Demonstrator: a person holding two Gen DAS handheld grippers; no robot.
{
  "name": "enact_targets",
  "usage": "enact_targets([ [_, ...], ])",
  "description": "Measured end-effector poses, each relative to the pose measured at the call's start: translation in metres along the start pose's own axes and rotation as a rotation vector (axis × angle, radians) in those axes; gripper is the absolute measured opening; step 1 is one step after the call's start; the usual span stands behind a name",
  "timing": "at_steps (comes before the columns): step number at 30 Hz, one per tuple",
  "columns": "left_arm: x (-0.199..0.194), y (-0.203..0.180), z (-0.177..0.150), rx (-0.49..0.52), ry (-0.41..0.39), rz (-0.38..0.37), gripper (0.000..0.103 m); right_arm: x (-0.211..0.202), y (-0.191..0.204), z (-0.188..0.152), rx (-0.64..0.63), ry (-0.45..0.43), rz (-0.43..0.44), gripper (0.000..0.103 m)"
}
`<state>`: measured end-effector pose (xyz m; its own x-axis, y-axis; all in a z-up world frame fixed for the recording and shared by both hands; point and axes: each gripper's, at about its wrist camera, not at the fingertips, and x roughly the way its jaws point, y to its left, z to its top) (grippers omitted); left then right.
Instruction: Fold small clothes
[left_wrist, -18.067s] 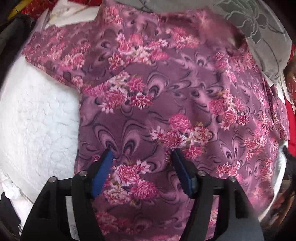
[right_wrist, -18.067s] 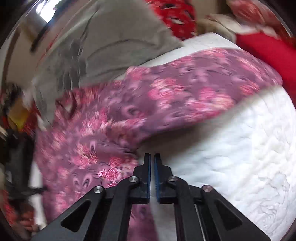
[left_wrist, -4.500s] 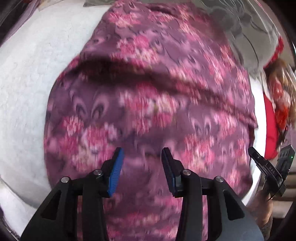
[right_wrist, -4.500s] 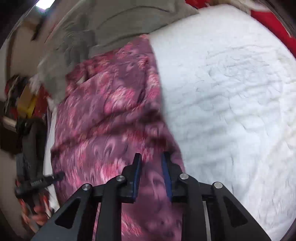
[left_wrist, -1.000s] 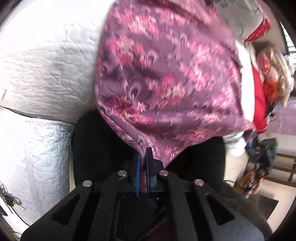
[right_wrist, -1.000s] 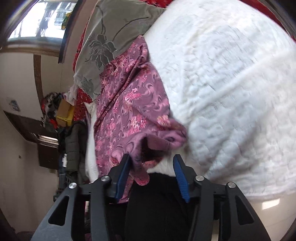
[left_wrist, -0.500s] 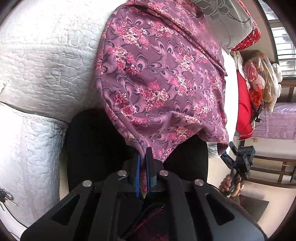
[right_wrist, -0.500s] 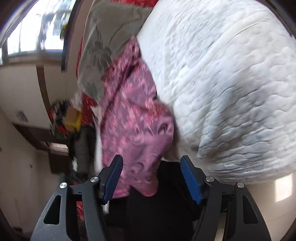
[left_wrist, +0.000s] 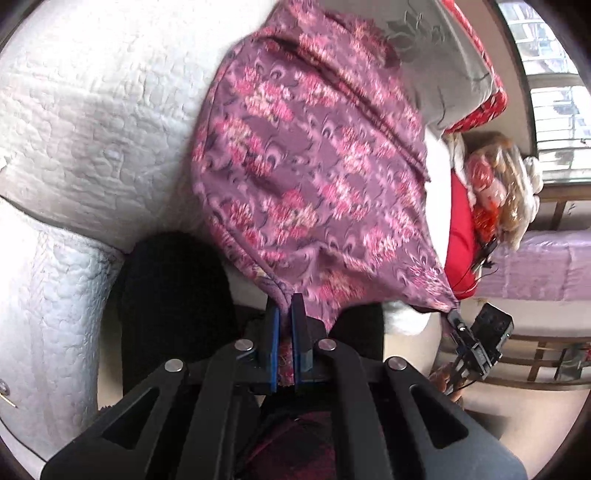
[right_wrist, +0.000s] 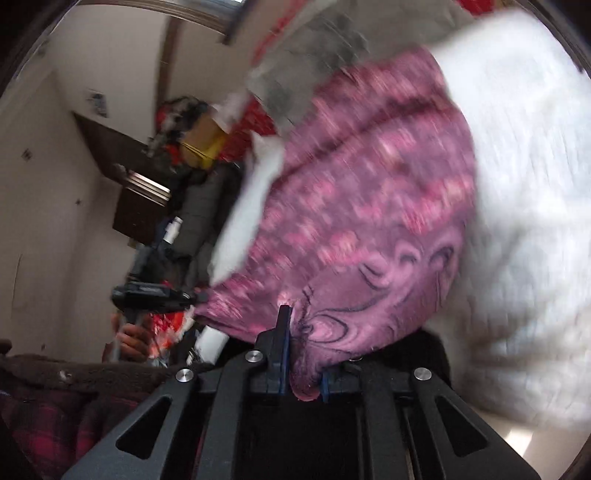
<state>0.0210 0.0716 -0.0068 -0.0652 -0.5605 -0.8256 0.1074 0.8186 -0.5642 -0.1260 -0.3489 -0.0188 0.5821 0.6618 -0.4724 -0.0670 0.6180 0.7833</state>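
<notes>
Purple floral garment (left_wrist: 314, 173): draped over near edge of white quilted bed (left_wrist: 92, 122). Hem corners pinched in closed jaws of left gripper (left_wrist: 284, 314) and right gripper (right_wrist: 301, 347), well apart, presumably to stretch hem for next fold. Grey pillow (left_wrist: 436, 48) behind.
</notes>
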Motion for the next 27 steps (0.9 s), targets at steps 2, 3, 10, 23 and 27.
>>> enact_targets([
  [2, -0.004, 0.000, 0.009, -0.009, -0.015, -0.026, 0.003, -0.005, 0.008, 0.015, 0.000, -0.048, 0.030, 0.012],
  [3, -0.006, -0.001, 0.015, -0.013, -0.027, -0.037, 0.003, -0.007, 0.010, 0.022, 0.010, -0.074, 0.054, 0.012],
  [10, -0.017, -0.002, 0.070, -0.044, -0.125, -0.076, 0.003, -0.010, -0.008, 0.078, 0.179, -0.232, 0.160, 0.012],
  [23, 0.019, 0.009, 0.210, -0.156, -0.219, -0.002, 0.004, 0.048, -0.099, 0.180, 0.475, -0.344, -0.013, 0.015],
  [27, 0.032, 0.020, 0.235, -0.214, -0.183, -0.039, 0.004, 0.050, -0.134, 0.182, 0.612, -0.395, -0.049, 0.017],
])
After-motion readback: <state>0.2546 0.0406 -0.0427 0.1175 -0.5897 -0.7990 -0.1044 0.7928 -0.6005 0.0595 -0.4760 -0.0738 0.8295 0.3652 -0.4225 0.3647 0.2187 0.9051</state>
